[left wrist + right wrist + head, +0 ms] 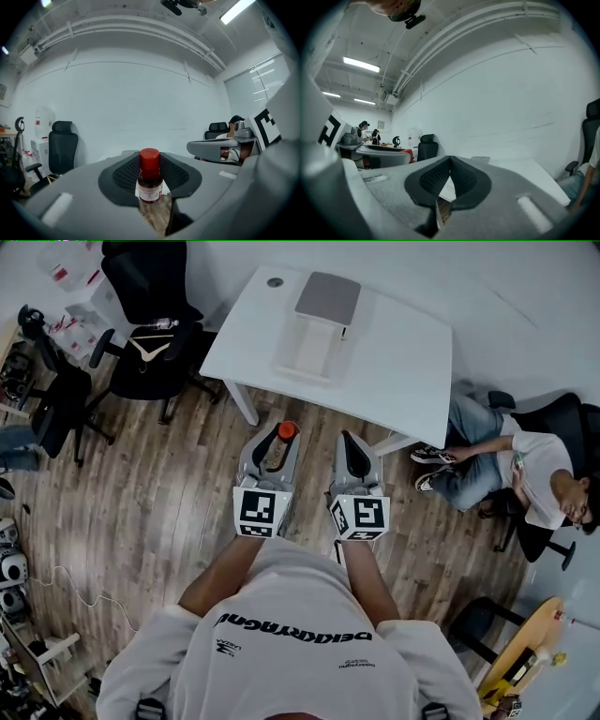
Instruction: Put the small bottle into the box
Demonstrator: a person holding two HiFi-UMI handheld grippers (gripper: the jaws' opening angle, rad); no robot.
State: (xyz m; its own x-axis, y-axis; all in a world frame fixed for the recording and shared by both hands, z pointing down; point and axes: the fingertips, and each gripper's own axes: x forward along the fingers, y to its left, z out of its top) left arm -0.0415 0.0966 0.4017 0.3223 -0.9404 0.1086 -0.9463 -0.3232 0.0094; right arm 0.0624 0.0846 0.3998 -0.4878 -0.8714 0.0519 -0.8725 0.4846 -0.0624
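A white desk point(412, 371) stands on the wood floor point(141, 493) and carries a pale box point(314, 334) with a grey top, set toward its far left part. Short of the desk's near edge, over the floor, the person holds both tongs out side by side: the right tongs point(351, 442) are closed tip to tip with nothing between them, and the left tongs point(279, 437) are clamped on the small bottle point(287, 430). The bottle sits between the dark pads with its red cap uppermost, well apart from the box.
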